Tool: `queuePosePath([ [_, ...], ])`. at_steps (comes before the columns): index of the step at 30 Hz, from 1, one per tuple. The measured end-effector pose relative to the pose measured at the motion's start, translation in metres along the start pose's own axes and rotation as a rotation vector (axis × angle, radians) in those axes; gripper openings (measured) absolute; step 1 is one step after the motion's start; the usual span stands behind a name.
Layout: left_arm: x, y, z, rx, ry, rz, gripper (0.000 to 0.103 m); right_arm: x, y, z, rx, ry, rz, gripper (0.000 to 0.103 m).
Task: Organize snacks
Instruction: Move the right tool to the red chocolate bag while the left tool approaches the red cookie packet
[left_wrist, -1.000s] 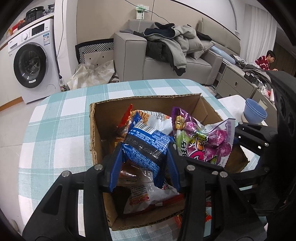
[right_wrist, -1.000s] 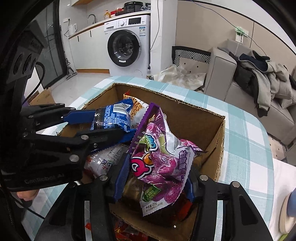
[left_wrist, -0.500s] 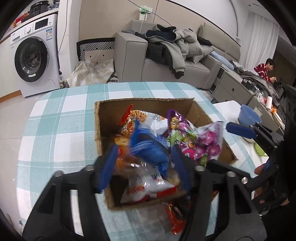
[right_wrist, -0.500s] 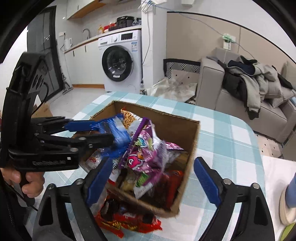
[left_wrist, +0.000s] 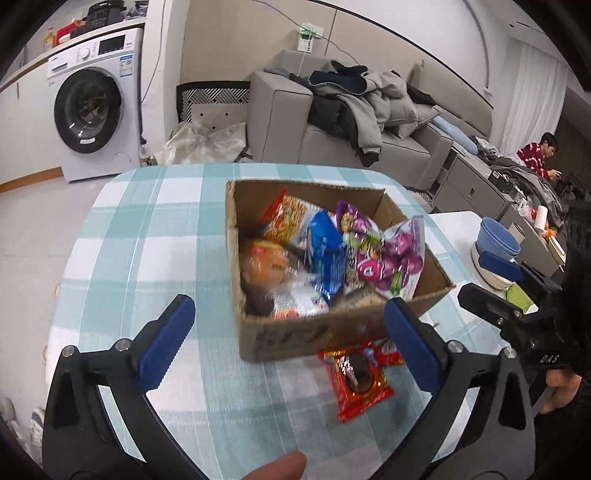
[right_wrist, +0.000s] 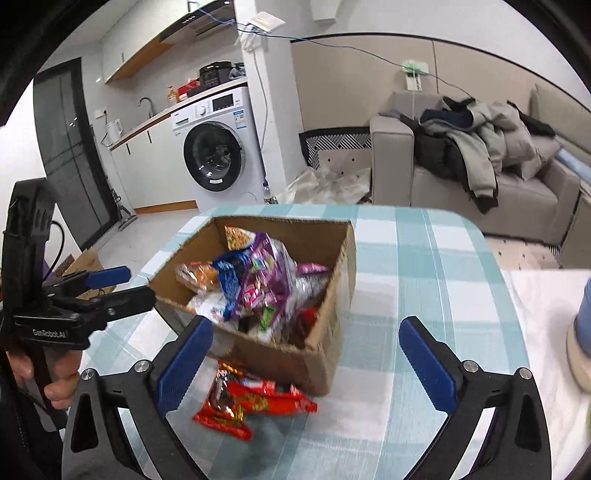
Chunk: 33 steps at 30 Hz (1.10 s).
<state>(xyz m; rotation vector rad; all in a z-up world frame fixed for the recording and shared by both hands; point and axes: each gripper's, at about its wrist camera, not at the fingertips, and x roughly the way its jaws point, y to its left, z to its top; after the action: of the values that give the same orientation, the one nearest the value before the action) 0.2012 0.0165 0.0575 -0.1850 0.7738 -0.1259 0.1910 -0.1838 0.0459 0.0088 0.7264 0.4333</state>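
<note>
Left gripper (left_wrist: 288, 334): jaws opening, now spread wide, nothing between the blue pads; it hangs above the tablecloth just short of the cardboard box (left_wrist: 295, 338). Right gripper (right_wrist: 306, 365): jaws likewise opening and wide apart, holding nothing, poised over the near corner of the same box.

Between the two grippers, on the cloth and just in front of the box's near wall, lie red snack packets (right_wrist: 251, 400) (at least two, overlapping; the print is blurred and not readable). In the left wrist view one of them shows a dark round picture on its face.

The box is open-topped and stands on the table (left_wrist: 147, 266), which carries a teal-and-white check cloth. Inside the box:
- blue packet (left_wrist: 325, 254), leaning near the middle
- purple packet (left_wrist: 384, 258), beside it, toward the right wall
- orange-yellow packets (left_wrist: 288, 218) at the back and left

All are piled loosely, some tops rising above the rim.

Each gripper is carried by a person's hand (right_wrist: 55, 384) on its black handle. To the right of the box, a stack of bowls (left_wrist: 496, 245) stands on a white surface. Further off: a washing machine (right_wrist: 218, 147) and a grey sofa (right_wrist: 480, 173) heaped with coats.
</note>
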Motion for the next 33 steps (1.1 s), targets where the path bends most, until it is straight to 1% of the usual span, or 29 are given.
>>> queuePosePath([
  [3,-0.003,-0.001,-0.01,-0.011,0.01,0.01,0.102,0.003,-0.006,-0.016,0.04,0.025,0.015,0.103],
  [10,0.0,-0.01,-0.036,-0.017,0.035,0.05,0.102,0.014,-0.002,-0.046,0.047,0.077,0.02,0.103],
  [12,0.003,-0.013,-0.042,-0.013,0.042,0.061,0.102,0.018,-0.002,-0.051,0.056,0.09,0.022,0.103],
  [17,0.015,-0.014,-0.06,-0.01,0.064,0.059,0.102,0.034,0.0,-0.062,0.066,0.126,0.02,0.103],
  [21,0.027,-0.012,-0.072,-0.02,0.096,0.045,0.102,0.045,0.003,-0.068,0.065,0.147,0.017,0.103],
  [24,0.034,-0.013,-0.076,-0.011,0.114,0.044,0.102,0.056,0.006,-0.069,0.064,0.18,0.023,0.103],
  [27,0.037,-0.01,-0.078,-0.016,0.112,0.048,0.102,0.065,0.01,-0.068,0.05,0.193,-0.005,0.103],
  [30,0.041,-0.004,-0.079,-0.041,0.124,0.037,0.102,0.074,0.007,-0.069,0.074,0.215,-0.015,0.102],
  [33,0.046,0.0,-0.082,-0.044,0.135,0.047,0.102,0.077,0.002,-0.07,0.101,0.213,-0.034,0.102],
])
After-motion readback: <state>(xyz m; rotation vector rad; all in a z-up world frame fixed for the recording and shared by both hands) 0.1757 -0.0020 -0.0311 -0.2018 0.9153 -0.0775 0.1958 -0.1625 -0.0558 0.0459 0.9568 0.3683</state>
